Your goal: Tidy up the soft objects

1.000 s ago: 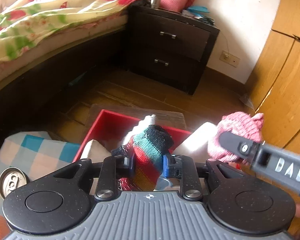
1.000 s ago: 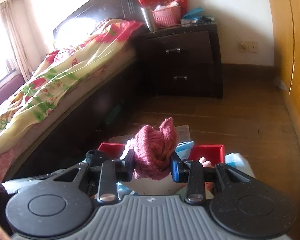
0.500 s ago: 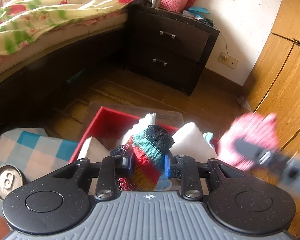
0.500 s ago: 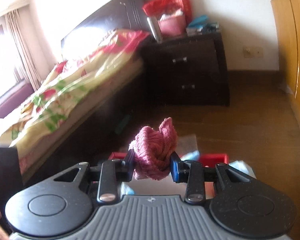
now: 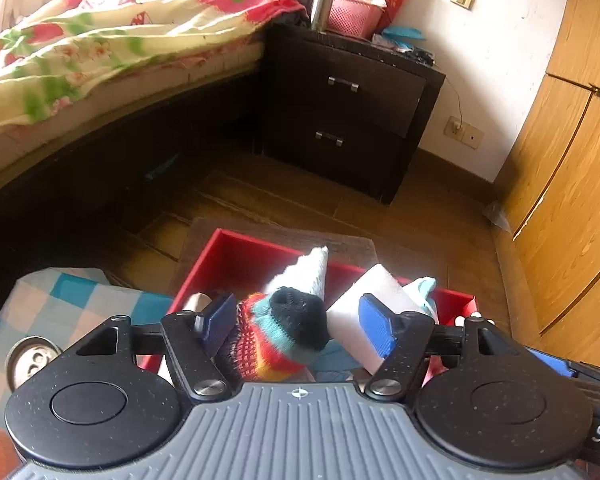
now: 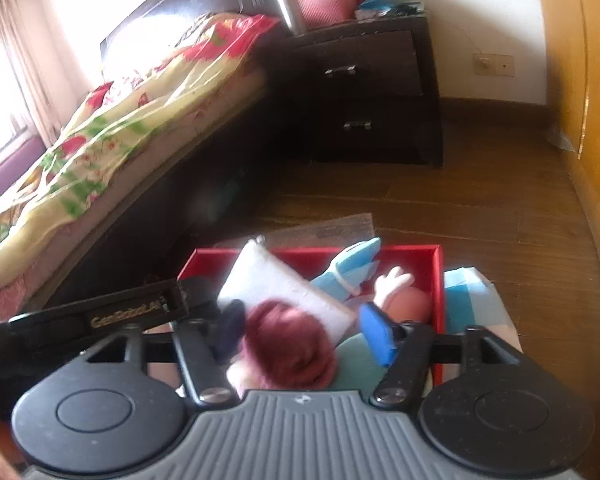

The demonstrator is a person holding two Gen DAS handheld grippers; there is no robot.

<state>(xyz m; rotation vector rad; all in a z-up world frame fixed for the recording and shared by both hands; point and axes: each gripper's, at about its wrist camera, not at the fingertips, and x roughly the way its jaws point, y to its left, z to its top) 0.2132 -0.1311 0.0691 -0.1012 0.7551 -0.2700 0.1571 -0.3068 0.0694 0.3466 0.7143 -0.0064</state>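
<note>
the striped knit sock (image 5: 278, 330), banded in red, yellow, teal and black, sits between the fingers of my left gripper (image 5: 296, 326), leaning on the left blue pad (image 5: 219, 317) while the right pad (image 5: 376, 330) stands apart from it, so my jaws are spread wide and not clamping it. it hangs over the near edge of the red box (image 5: 236, 240), which rests on a brown mat on the wooden floor. inside the box a white pointed sock (image 5: 306, 272) sticks up just behind the striped one, and a white foam block (image 5: 366, 300) leans beside it on the right.

from my right wrist view, the pink knit hat (image 6: 290, 344) is blurred and sits low between the fingers of my right gripper (image 6: 304, 332); the pads are wide apart and neither is pressing it, so that gripper is spread too. the hat lies over the near part of the red box (image 6: 312, 252), just in front of a white cushion (image 6: 280, 284) that tilts against the back wall. to the right in the box are a light blue cloth (image 6: 352, 268) and a doll (image 6: 404, 296) with a pale raised hand.

a blue checked cloth (image 5: 76, 300) lies left of the box with a can (image 5: 30, 362) on it. beyond are a bed with a floral cover (image 5: 100, 48) and a dark nightstand (image 5: 356, 100).
</note>
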